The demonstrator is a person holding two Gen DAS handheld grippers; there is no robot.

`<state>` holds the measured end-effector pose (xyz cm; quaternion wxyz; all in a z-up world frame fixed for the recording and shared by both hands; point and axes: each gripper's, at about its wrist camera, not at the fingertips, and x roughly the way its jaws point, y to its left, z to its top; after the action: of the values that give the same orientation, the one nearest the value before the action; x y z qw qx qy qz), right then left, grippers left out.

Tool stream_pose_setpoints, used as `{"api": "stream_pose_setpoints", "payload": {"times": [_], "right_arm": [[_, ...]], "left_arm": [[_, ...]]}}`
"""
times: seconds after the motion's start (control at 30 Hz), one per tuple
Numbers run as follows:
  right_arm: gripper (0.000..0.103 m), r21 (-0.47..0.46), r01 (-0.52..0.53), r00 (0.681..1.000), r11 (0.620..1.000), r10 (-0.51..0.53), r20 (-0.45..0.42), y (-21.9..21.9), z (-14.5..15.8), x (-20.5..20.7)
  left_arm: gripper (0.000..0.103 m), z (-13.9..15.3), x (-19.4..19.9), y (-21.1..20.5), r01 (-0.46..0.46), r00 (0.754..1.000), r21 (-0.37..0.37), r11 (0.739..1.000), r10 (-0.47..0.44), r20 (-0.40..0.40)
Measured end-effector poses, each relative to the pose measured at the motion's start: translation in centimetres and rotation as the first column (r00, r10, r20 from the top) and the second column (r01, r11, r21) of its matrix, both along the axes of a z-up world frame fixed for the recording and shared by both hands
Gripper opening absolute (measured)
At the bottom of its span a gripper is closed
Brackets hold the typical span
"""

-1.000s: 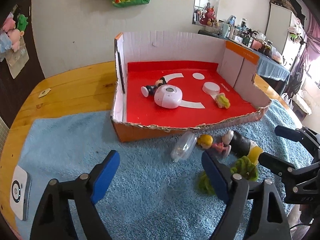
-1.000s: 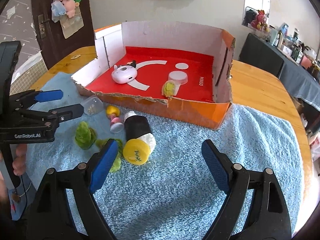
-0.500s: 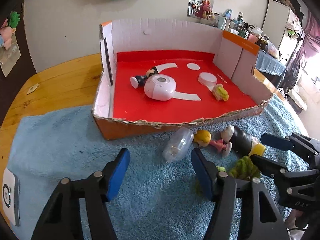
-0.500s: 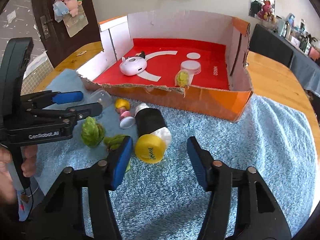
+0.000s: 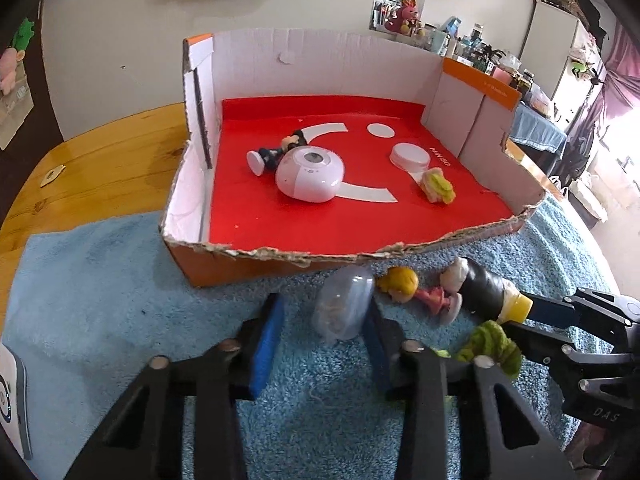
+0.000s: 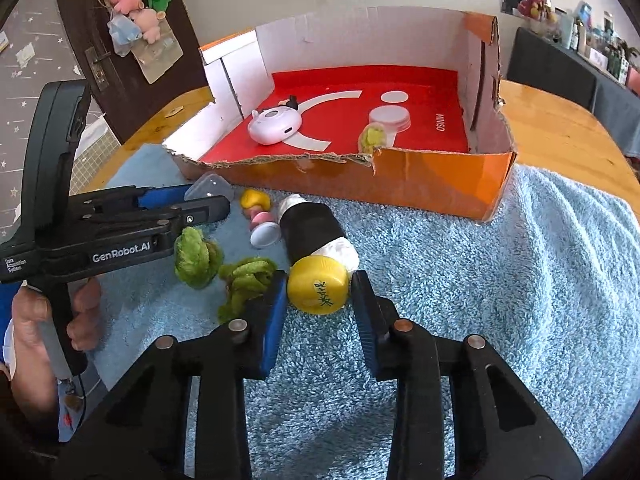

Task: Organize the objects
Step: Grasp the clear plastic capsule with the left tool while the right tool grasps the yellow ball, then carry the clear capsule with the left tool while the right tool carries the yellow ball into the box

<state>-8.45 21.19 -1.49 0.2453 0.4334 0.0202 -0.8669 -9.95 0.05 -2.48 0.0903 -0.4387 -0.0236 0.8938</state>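
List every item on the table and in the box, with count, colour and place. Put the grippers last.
Cardboard box: 1, orange with red floor, on blue towel.
Round gadget: 1, white-pink, in box.
Dark figurine: 1, in box behind gadget.
White lid: 1, in box.
Yellow-green plush: 1, in box.
Clear capsule: 1, on towel.
Yellow-haired figurine: 1, on towel.
Black bottle: 1, yellow cap, lying on towel.
Green plush toys: 2, on towel.
White device: 1, table edge.
Left gripper: open around capsule.
Right gripper: open around bottle cap.
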Motion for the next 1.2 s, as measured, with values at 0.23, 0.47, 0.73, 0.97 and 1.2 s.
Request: {"api": "stream_pose_setpoints", "payload": {"times": [0.23,0.47,0.73,0.97,1.2], "right_arm": [[0.030,0.025,0.006,1.000,1.000,-0.005,-0.013,0.3,0.9,0.4],[0.030,0.028,-0.004,0.999,1.000,0.005,-0.032,-0.1,1.8,0.7],[0.029,0.007,0.000,0.997,1.000,0.000,-0.073,0.4,3.6,1.3],[0.029,-0.014,0.001,0.994,1.000,-0.003,-0.112,0.6,5.0,1.5],[0.029,-0.019,-0.010,0.994,1.000,0.008,-0.113,0.2,5.1,1.1]], "left_arm": [[0.020,-0.1,0.3,0.2,0.021,1.000,0.041,0.999,-0.021,-0.004],[0.019,1.1,1.5,-0.5,0.034,0.999,0.068,0.997,-0.032,-0.029],[0.019,1.9,2.4,-1.1,0.025,0.999,0.100,0.995,-0.021,-0.036],[0.019,2.7,2.8,-0.8,0.032,0.998,0.100,0.995,-0.026,-0.054],[0.019,3.4,3.1,-0.5,0.038,0.997,0.095,0.995,-0.031,-0.066]]}}
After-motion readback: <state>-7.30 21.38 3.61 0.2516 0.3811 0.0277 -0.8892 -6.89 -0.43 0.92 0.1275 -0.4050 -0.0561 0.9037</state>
